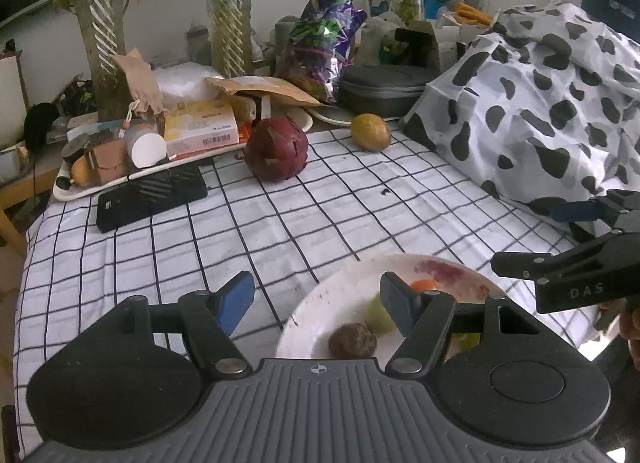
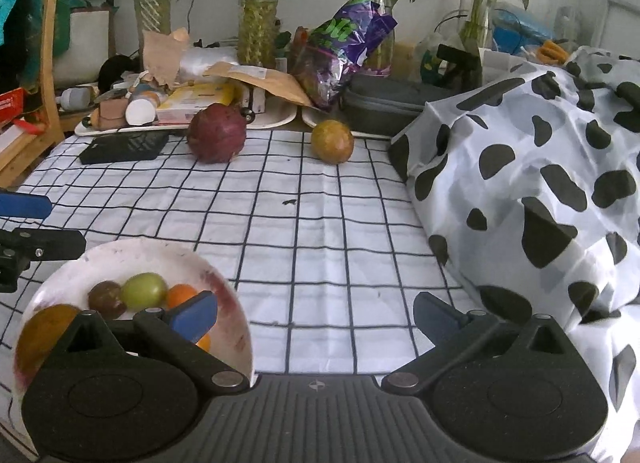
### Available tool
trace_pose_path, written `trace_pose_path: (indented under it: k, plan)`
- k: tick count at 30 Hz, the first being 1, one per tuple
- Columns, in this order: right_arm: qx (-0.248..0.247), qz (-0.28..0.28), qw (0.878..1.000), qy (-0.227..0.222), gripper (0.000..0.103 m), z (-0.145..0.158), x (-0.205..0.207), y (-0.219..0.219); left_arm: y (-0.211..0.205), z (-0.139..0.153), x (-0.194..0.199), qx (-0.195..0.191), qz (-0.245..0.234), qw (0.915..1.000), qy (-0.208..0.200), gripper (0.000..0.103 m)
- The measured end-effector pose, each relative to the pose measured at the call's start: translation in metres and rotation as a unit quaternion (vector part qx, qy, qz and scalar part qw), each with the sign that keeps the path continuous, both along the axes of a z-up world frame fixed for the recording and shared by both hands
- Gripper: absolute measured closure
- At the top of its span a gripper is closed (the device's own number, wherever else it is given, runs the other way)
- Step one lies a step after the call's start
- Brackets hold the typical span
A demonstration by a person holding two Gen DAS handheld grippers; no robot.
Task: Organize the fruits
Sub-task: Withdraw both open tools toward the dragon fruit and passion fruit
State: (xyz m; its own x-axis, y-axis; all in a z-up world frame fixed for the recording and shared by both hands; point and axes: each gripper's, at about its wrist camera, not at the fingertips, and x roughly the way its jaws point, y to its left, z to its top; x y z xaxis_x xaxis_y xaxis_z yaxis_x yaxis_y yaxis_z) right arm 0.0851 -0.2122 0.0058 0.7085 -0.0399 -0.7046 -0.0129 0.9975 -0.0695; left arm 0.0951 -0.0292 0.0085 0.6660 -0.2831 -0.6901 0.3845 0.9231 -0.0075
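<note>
A white stained plate point(image 1: 348, 295) point(image 2: 132, 259) sits on the checked cloth close in front of me. It holds a brown round fruit point(image 1: 352, 340) point(image 2: 106, 299), a green fruit point(image 1: 376, 313) point(image 2: 144, 291), an orange point(image 1: 424, 285) point(image 2: 181, 295) and a large yellow-brown fruit point(image 2: 44, 335). Farther back lie a dark red round fruit point(image 1: 277, 151) point(image 2: 217, 133) and a yellow-green fruit point(image 1: 371, 132) point(image 2: 332, 141). My left gripper point(image 1: 316, 303) is open and empty at the plate's left rim. My right gripper point(image 2: 316, 319) is open and empty to the right of the plate.
A cow-patterned cloth point(image 2: 520, 183) is heaped along the right side. At the back stand a cluttered tray point(image 1: 80, 191), a black flat device point(image 1: 152, 199), a grey case point(image 1: 384, 87), a purple bag point(image 1: 320, 47) and glass vases with plants point(image 1: 228, 15).
</note>
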Motion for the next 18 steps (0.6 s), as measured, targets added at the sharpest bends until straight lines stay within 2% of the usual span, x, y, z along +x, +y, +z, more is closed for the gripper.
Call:
trace_pose_path:
  k: [18]
  plan:
    - [-0.012,-0.004,1.0,0.008,0.0,-0.01,0.068,-0.011,-0.008,-0.007,0.069,0.027,0.02,0.9993,-0.019,0.032]
